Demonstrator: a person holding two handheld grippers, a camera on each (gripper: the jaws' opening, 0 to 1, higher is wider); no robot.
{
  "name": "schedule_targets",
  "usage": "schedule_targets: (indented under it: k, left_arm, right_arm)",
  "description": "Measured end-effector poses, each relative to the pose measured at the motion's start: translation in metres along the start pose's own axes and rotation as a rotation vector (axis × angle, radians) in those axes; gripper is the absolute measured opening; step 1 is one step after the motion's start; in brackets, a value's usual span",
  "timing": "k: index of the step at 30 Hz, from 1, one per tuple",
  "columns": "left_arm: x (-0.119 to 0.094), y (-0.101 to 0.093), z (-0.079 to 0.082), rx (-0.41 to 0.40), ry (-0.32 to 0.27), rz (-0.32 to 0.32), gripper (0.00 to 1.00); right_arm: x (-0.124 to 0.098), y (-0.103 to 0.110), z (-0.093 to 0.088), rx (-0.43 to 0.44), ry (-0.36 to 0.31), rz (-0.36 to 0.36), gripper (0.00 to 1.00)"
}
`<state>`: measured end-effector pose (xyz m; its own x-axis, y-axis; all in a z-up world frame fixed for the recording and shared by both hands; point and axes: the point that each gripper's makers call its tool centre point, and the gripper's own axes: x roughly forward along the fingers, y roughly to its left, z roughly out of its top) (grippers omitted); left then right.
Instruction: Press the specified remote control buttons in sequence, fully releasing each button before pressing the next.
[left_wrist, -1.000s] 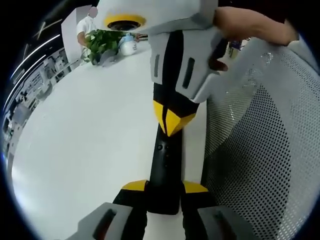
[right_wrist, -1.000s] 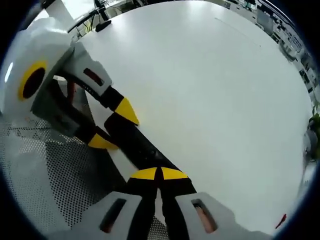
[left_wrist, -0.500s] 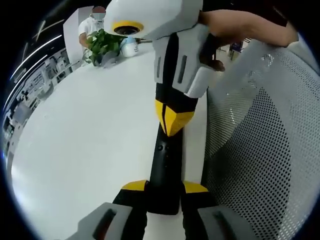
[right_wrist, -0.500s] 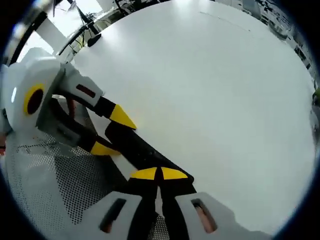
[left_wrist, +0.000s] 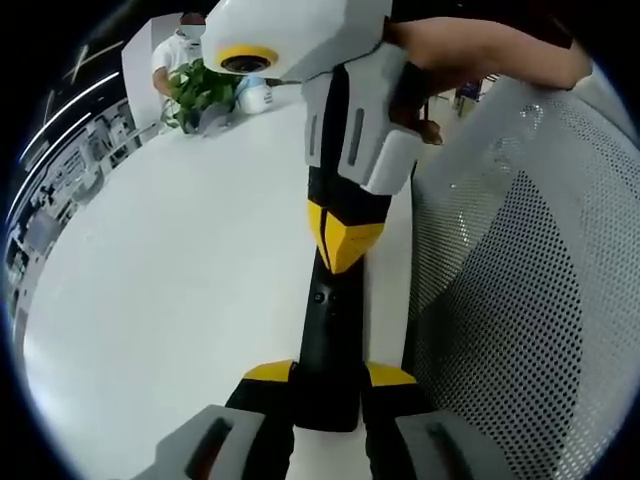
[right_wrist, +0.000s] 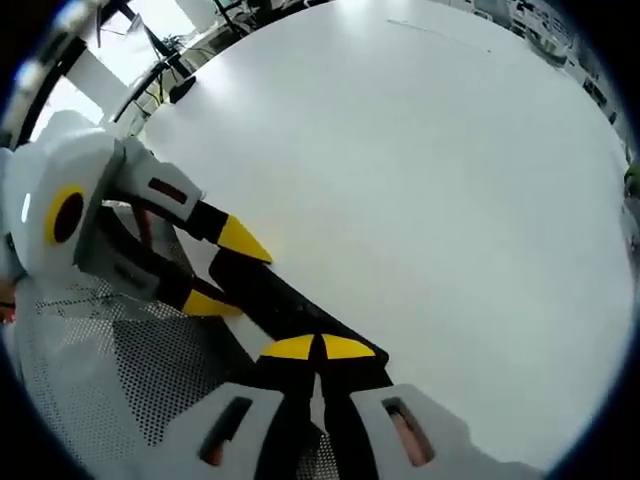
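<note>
A: Where's the remote control (left_wrist: 325, 340) right now?

B: Clamped by its near end in the left gripper (left_wrist: 328, 374), whose yellow-tipped fingers (left_wrist: 270, 372) sit one on each side of it. It lies along the edge of the white desk (left_wrist: 170, 280), just beside a perforated chair back (left_wrist: 520, 300).

A: And its long axis?

B: Straight ahead from the left gripper, pointing toward the right gripper (left_wrist: 342, 245), which meets it from the far end.

A: Is the right one open?

B: No, its fingers (right_wrist: 292, 348) are pressed together into one tip, directly over the remote's button face. Whether it's actually touching a button, I can't tell.

A: So the right does the pressing?

B: I'd judge so; the left merely steadies.
</note>
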<state>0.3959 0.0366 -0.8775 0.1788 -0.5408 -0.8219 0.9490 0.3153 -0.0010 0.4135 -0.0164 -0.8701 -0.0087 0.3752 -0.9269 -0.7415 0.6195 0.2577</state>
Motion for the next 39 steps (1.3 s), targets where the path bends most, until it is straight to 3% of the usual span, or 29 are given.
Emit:
schedule_targets:
  k: [9,18,22,25,39]
  left_arm:
    - [0.000,0.000,-0.001,0.006,0.012,0.001,0.25]
    - [0.000,-0.003,0.000,0.028,0.020,-0.013,0.24]
    - [0.002,-0.008,0.003,0.050,0.013,-0.028,0.24]
    - [0.004,-0.011,0.006,0.064,0.009,-0.038,0.24]
    - [0.005,-0.012,0.008,0.070,0.004,-0.044,0.24]
  right_arm:
    - [0.000,0.001,0.000,-0.004,0.009,0.002,0.00]
    - [-0.002,0.000,-0.001,0.068,0.011,0.032,0.00]
    - [-0.005,-0.005,0.004,0.066,-0.016,0.003,0.00]
    - [-0.005,0.002,0.009,0.094,-0.038,0.048,0.00]
    - [0.001,0.008,0.006,0.020,-0.001,0.046,0.00]
